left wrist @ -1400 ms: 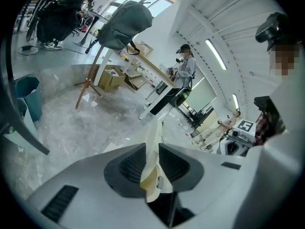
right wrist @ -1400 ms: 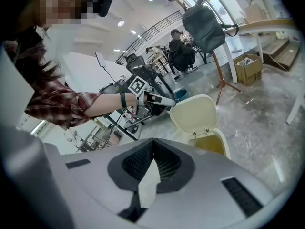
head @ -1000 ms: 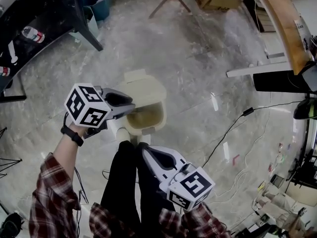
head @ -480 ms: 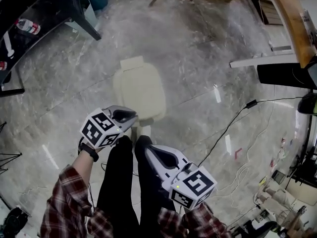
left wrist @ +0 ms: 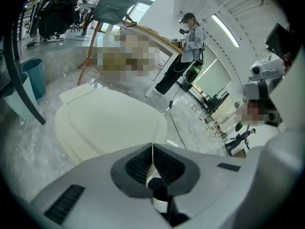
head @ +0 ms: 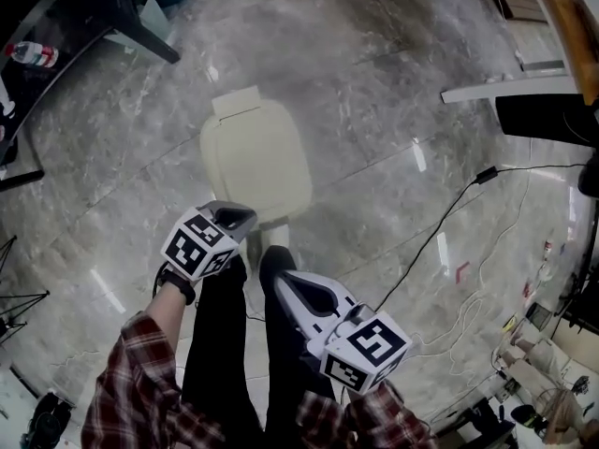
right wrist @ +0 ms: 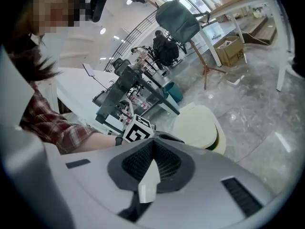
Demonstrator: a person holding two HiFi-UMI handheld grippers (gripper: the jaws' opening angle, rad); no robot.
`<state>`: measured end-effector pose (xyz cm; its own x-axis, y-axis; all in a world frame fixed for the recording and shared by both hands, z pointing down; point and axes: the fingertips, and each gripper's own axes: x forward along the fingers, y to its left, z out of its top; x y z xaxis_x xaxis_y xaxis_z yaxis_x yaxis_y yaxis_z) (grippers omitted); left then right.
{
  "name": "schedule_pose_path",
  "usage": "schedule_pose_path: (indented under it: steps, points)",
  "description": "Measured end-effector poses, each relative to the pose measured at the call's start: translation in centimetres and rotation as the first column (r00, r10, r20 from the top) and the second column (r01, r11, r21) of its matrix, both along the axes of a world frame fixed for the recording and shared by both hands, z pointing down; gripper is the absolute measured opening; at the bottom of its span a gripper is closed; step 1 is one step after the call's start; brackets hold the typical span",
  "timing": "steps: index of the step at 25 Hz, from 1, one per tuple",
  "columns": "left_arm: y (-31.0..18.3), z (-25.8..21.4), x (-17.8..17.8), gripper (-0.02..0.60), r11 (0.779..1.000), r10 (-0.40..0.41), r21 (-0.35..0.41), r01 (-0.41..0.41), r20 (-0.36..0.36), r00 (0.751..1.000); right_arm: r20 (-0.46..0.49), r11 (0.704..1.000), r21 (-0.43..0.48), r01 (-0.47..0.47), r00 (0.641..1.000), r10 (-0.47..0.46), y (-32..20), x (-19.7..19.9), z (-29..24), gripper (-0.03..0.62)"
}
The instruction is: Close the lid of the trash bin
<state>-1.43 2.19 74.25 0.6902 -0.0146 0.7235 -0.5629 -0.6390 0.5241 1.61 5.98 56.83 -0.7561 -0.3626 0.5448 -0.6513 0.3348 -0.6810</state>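
Note:
A cream trash bin [head: 255,162] stands on the marble floor in front of my legs, its lid lying flat down on the body. In the left gripper view the lid [left wrist: 105,123] fills the space just beyond the jaws. My left gripper [head: 239,218] hovers at the bin's near edge, shut with nothing in it; its tip [left wrist: 152,149] is apart from the lid. My right gripper [head: 273,274] hangs lower by my legs, also shut and holding nothing. From the right gripper view [right wrist: 153,144] the bin [right wrist: 198,125] shows ahead, with the left gripper's marker cube [right wrist: 136,130] beside it.
A black cable [head: 440,227] runs across the floor to the right of the bin. A dark table's leg [head: 140,26] stands at the upper left, a white table frame [head: 505,90] at the upper right. A teal bucket [left wrist: 33,75] and a standing person [left wrist: 186,51] are farther off.
One second ago the lid stood open with my left gripper at it. The lid is down now, and the left gripper has drawn back towards my legs. The right gripper barely moved.

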Motion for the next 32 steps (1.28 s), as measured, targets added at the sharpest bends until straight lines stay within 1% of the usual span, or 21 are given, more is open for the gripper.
schedule_pose_path:
  steps: [6, 13, 17, 22, 27, 32]
  points:
    - [0.5, 2.4, 0.6, 0.018, 0.999, 0.043, -0.030, -0.041, 0.034, 0.999, 0.002, 0.999, -0.021, -0.024, 1.000, 0.024, -0.3, 0.4, 1.2, 0.012]
    - [0.7, 4.5, 0.7, 0.018, 0.997, 0.068, -0.051, -0.064, 0.072, 0.995, -0.001, 0.999, -0.036, -0.030, 1.000, 0.030, -0.6, -0.2, 2.0, 0.012]
    - [1.0, 5.0, 0.7, 0.018, 0.995, 0.080, -0.062, -0.075, 0.073, 0.994, 0.000, 0.998, -0.046, -0.038, 0.999, 0.038, -0.3, -0.4, 2.2, 0.012]
    - [1.2, 5.3, 0.8, 0.011, 0.993, 0.115, -0.049, -0.111, 0.086, 0.990, 0.002, 0.998, -0.056, -0.036, 0.999, 0.036, 0.0, -1.2, 2.6, 0.012]
    - [1.2, 5.6, 0.8, 0.011, 0.992, 0.118, -0.050, -0.114, 0.084, 0.989, 0.005, 0.998, -0.057, -0.029, 1.000, 0.030, 0.3, -2.0, 2.8, 0.012]
    - [1.3, 6.0, 0.7, 0.011, 0.992, 0.112, -0.069, -0.107, 0.087, 0.990, 0.001, 0.998, -0.058, -0.026, 1.000, 0.026, 0.4, -2.2, 2.7, 0.012]
